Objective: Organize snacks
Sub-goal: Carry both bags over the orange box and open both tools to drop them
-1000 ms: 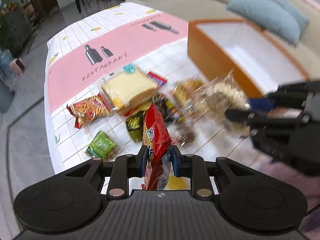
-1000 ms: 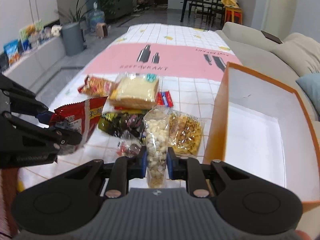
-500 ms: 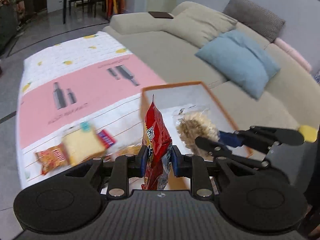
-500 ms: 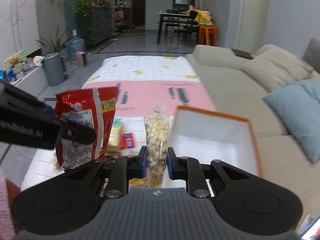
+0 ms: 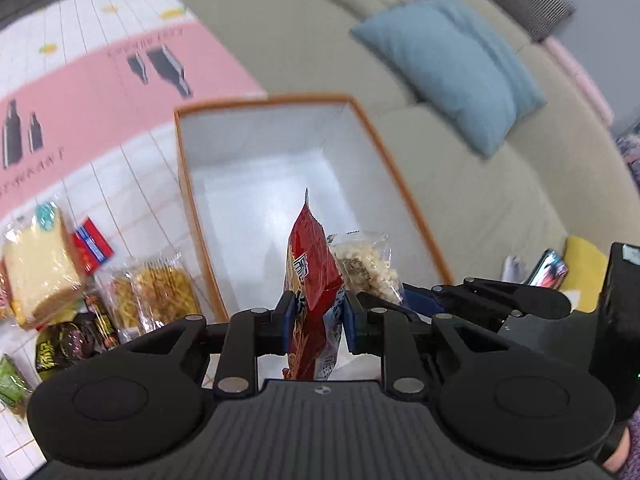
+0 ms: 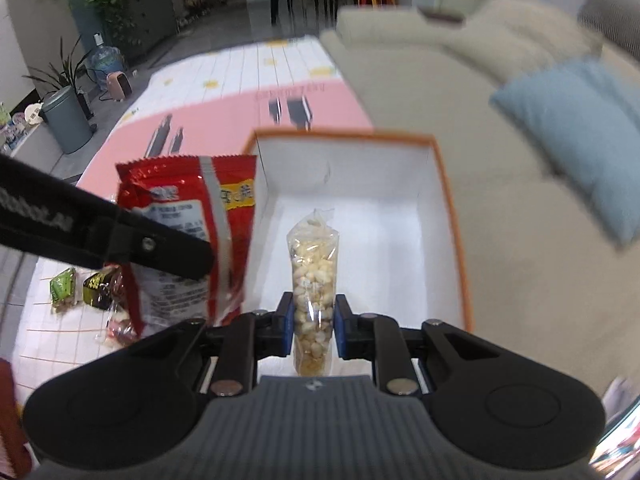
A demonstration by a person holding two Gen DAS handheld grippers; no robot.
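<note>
Packets [image 5: 314, 276] clamped in each hand-held gripper [image 5: 314, 320] — over box [image 5: 404, 196].

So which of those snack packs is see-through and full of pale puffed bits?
The clear popcorn bag, clamped in the right gripper over the orange box; the left gripper's red bag is opaque.

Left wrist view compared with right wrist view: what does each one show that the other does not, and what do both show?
Only the left wrist view shows the wrapped sandwich and the noodle snack pack on the tablecloth. Only the right wrist view shows the grey bin, the plants and the dining chairs. Both show the orange box, the red snack bag in the left gripper, the clear popcorn bag in the right gripper, and the blue cushion.
</note>
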